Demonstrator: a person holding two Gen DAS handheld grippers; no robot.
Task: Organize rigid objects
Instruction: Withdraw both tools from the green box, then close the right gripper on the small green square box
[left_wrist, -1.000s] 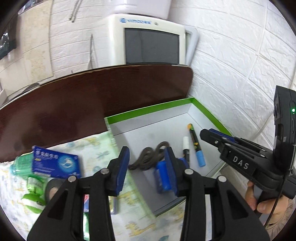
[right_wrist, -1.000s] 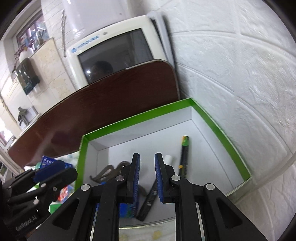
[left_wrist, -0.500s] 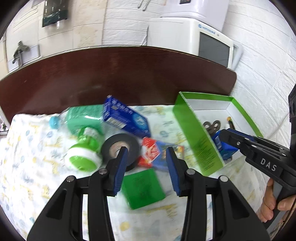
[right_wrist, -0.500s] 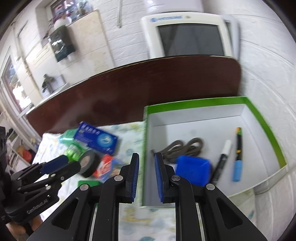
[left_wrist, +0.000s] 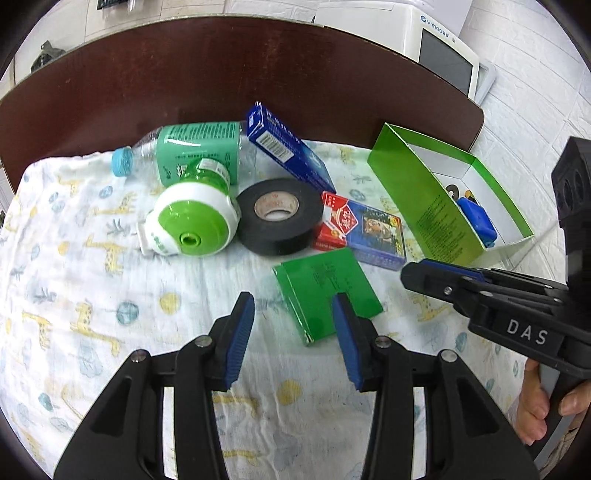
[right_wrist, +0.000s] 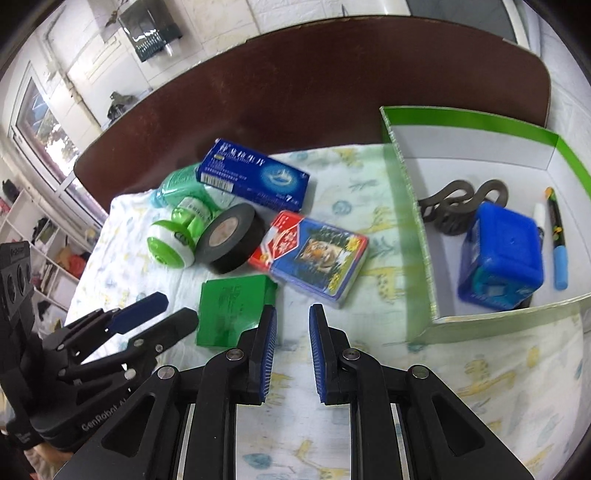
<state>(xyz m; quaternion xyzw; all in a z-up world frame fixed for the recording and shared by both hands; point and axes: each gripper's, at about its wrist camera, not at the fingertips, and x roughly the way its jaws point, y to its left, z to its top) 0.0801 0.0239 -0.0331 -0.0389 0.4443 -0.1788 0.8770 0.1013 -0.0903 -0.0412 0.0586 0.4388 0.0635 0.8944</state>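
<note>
Selection is the step in hand: left gripper (left_wrist: 293, 317), released and empty, hovers at the green box (left_wrist: 327, 291); next, straddle and clench.

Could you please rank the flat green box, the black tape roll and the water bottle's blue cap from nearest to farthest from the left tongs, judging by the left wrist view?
From the left tongs:
1. Flat green box, directly ahead, partly between the fingers.
2. Black tape roll, farther ahead, mid-cloth.
3. Bottle's blue cap, far left, near the cloth's back edge.
</note>
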